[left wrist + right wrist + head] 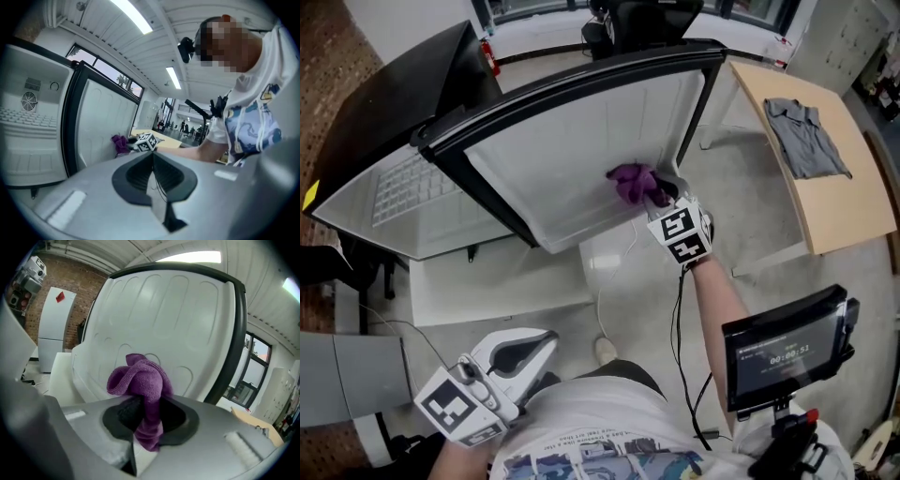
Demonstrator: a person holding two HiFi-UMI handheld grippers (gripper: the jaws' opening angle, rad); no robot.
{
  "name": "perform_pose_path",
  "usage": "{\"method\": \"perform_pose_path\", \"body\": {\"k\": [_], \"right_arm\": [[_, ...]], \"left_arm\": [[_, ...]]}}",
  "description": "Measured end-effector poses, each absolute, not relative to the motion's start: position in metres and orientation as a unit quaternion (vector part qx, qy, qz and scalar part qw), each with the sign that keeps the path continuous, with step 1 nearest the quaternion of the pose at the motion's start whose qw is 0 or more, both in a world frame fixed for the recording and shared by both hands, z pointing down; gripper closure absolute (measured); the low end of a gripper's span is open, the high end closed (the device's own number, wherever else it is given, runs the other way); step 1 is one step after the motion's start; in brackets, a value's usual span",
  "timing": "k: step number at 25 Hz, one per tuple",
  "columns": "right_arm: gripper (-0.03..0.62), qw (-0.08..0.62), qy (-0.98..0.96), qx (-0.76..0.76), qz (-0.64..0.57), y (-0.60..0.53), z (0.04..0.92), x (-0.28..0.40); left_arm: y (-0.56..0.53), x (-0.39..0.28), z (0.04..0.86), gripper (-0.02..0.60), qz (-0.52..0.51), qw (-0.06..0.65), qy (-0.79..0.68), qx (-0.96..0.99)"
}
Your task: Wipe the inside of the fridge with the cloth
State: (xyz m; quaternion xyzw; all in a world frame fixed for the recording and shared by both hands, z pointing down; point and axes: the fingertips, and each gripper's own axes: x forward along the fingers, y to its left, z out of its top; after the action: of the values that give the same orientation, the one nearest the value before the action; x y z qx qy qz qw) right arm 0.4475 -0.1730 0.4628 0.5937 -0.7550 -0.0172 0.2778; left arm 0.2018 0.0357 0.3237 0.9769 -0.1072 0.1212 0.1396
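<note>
The only legible text is a timer, seemingly 00:00:51, on the small screen (785,345) at four o'clock in the head view.

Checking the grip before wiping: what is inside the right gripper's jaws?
A crumpled purple cloth is pinched in the right gripper and bunches out in front of the fridge door's white inner panel. The cloth covers the pad faces where they meet.

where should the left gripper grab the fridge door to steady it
Likely the fridge door at its free upright edge, the black rim away from the hinge: it looks thin enough to straddle from the side. The left gripper is shut and empty; the right gripper holds the purple cloth at the liner.
</note>
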Motion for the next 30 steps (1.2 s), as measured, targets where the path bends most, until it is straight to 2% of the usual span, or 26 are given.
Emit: {"method": "perform_pose_path", "body": {"k": [17, 21, 26, 30], "right_arm": [[0.516, 0.229, -0.708, 0.668, -0.006, -0.156, 0.436, 0.492], [0.516, 0.198, -0.708, 0.678, 0.013, -0.15, 0.426, 0.494], [0.516, 0.141, -0.731, 0.667, 0.028, -0.143, 0.404, 0.468], [0.516, 0.111, -0.768, 0.629, 0.048, -0.139, 0.396, 0.421]], "left_arm": [[0.04, 0.205, 0.326, 0.575, 0.122, 0.137, -0.095, 0.979], [0.039, 0.204, 0.326, 0.575, 0.12, 0.139, -0.095, 0.978], [0.041, 0.198, 0.328, 0.575, 0.118, 0.145, -0.098, 0.977], [0.039, 0.195, 0.331, 0.575, 0.118, 0.153, -0.104, 0.976]]}}
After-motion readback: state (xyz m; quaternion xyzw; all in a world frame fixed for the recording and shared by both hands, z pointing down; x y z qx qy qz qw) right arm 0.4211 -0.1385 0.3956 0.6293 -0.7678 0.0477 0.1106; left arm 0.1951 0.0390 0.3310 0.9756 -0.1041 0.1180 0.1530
